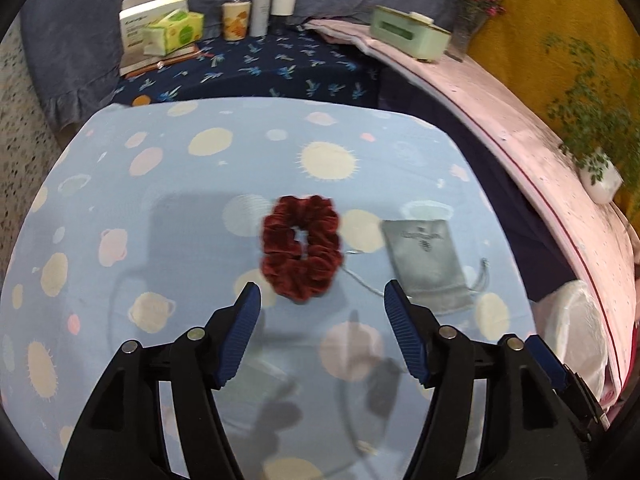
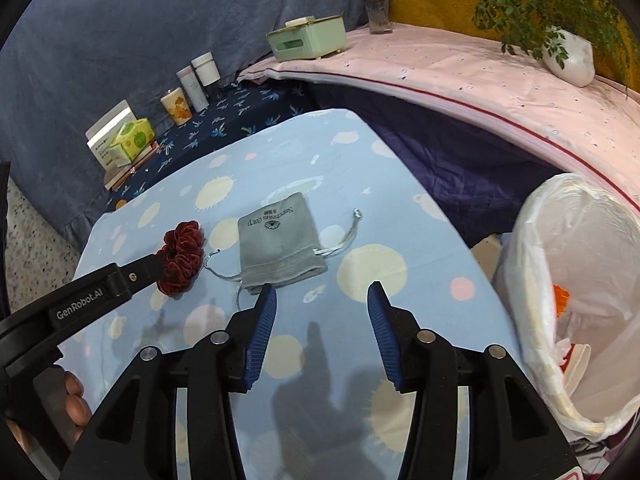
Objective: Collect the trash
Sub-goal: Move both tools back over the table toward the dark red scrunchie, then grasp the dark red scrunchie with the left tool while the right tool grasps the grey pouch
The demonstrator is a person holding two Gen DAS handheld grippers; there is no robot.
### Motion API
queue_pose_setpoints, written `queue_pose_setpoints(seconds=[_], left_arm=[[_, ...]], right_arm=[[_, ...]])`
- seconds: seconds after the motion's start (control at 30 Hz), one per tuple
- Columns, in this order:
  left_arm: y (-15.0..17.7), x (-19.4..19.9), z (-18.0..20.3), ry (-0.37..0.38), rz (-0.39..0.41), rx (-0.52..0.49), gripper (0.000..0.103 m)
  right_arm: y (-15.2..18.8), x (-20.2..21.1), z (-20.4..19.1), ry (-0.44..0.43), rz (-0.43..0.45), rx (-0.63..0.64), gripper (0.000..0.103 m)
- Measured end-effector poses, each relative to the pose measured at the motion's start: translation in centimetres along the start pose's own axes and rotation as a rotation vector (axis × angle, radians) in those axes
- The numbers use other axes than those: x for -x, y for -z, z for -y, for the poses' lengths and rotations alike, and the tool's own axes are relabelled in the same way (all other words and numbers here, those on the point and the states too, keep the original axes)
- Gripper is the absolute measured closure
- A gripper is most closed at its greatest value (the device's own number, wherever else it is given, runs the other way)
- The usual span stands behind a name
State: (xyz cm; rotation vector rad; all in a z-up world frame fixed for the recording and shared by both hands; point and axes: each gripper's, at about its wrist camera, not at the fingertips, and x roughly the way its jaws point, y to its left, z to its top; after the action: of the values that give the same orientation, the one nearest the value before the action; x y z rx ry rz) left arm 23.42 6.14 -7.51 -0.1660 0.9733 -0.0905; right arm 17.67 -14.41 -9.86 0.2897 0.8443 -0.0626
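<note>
A dark red velvet scrunchie (image 1: 302, 246) lies on the light blue planet-print cloth (image 1: 160, 200), just beyond the tips of my left gripper (image 1: 322, 294), which is open with nothing between its blue pads. A grey drawstring pouch (image 2: 280, 240) lies to the right of the scrunchie (image 2: 180, 258). My right gripper (image 2: 322, 292) hovers open and empty just in front of the pouch. In the right wrist view a finger of the left gripper (image 2: 136, 272) reaches in from the left to the scrunchie. A bin lined with a white bag (image 2: 532, 240) stands at the right, holding paper and an orange item.
At the back, on a dark blue cloth, stand a tissue box (image 1: 174, 32), a printed can (image 1: 235, 20) and two white tubs (image 1: 276, 4). A pink-covered ledge (image 2: 460, 76) carries a green box (image 2: 308, 38), a flower vase (image 2: 378, 4) and a potted plant (image 2: 568, 56). A person's fingers (image 2: 76, 396) show at lower left.
</note>
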Motion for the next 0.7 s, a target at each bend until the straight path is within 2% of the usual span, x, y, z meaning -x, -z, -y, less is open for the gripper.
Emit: queue_pose_setpoints(seconds=[0.37,0.7], left_arm=[[-1.8,-5.0,-4.6,-0.019,-0.054,0.096,0.042],[-2.4,-6.8,-3.7,-0.019,-0.022,0.041,0.042]], right_arm=[[-1.8,-6.6,-1.5,0.02,-0.06,0.007,0.055],[-2.2,-8.6,-3.0,0.055,-0.038,0.056,0.052]])
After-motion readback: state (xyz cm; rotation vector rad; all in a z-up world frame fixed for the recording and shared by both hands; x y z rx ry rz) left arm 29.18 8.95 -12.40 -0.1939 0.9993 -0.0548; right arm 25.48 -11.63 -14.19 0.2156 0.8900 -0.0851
